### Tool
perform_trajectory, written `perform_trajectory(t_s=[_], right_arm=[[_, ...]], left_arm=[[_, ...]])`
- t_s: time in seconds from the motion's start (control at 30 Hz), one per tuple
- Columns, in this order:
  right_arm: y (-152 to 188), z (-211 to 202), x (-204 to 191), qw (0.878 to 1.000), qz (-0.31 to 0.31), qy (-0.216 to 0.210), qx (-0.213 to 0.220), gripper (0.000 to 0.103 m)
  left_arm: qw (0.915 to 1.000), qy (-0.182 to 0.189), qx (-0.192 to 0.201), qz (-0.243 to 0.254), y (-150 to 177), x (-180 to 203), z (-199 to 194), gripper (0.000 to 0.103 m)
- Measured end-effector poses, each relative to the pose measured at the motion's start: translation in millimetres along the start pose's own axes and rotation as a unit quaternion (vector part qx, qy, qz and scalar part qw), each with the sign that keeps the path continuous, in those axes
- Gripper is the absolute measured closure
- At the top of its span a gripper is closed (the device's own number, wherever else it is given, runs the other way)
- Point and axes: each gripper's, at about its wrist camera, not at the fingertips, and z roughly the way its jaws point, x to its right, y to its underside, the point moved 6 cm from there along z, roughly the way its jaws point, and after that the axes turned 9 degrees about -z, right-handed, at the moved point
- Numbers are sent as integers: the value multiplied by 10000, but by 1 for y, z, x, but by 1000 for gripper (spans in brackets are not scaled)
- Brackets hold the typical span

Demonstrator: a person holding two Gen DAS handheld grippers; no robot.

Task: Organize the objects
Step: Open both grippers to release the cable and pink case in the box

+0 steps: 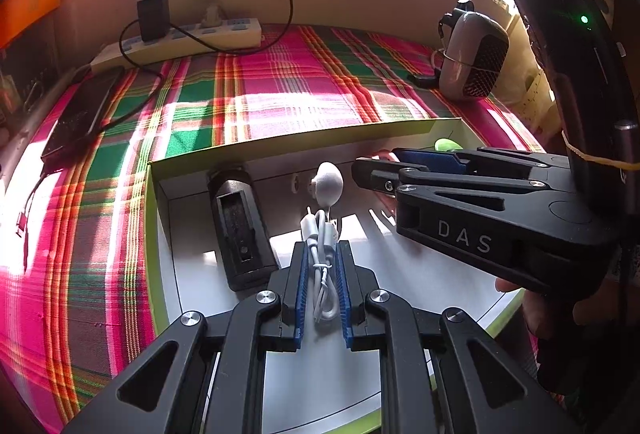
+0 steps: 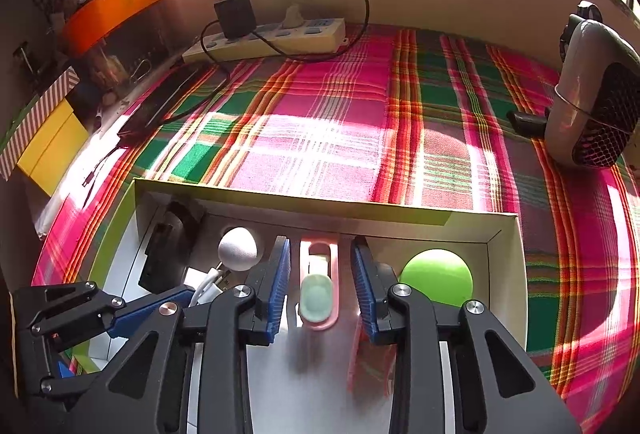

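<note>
My left gripper (image 1: pixel 323 250) is shut on a coiled white cable (image 1: pixel 322 274) and holds it over a white box with a green rim (image 1: pixel 150 234). In the box lie a black oblong device (image 1: pixel 240 230), a white ball (image 1: pixel 329 183) and a green ball (image 2: pixel 436 274). My right gripper (image 2: pixel 320 258) stands open further right in the same box. A pink case with a pale green piece (image 2: pixel 318 292) lies between its blue pads, which do not touch it. The right gripper (image 1: pixel 376 164) also shows in the left wrist view, with a hand under it.
The box sits on a pink and green plaid cloth (image 2: pixel 328 138). At the back are a power strip (image 2: pixel 272 38) with a black charger and cord, and a dark phone (image 2: pixel 160 106) on the left. A small heater (image 2: pixel 596 94) stands at the right, coloured boxes (image 2: pixel 52 142) at the left.
</note>
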Motion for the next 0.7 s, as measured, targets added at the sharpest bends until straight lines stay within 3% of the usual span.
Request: perform_trajectory(t_s=[0.23,0.37,0.7], right_arm=[[0,-2,1,10000,40,64,34,70],[-1,-6,-1,9999,44,75,89,53],[-3,-20,-5,9995,15,205,230,53]], left_arm=[[10000,-2,60,-25,-1,-3,-6,81],[10000,0,63,-40,-1,-2,-9,79],[9999,-11,131,-13,-1,-3,-21,78]])
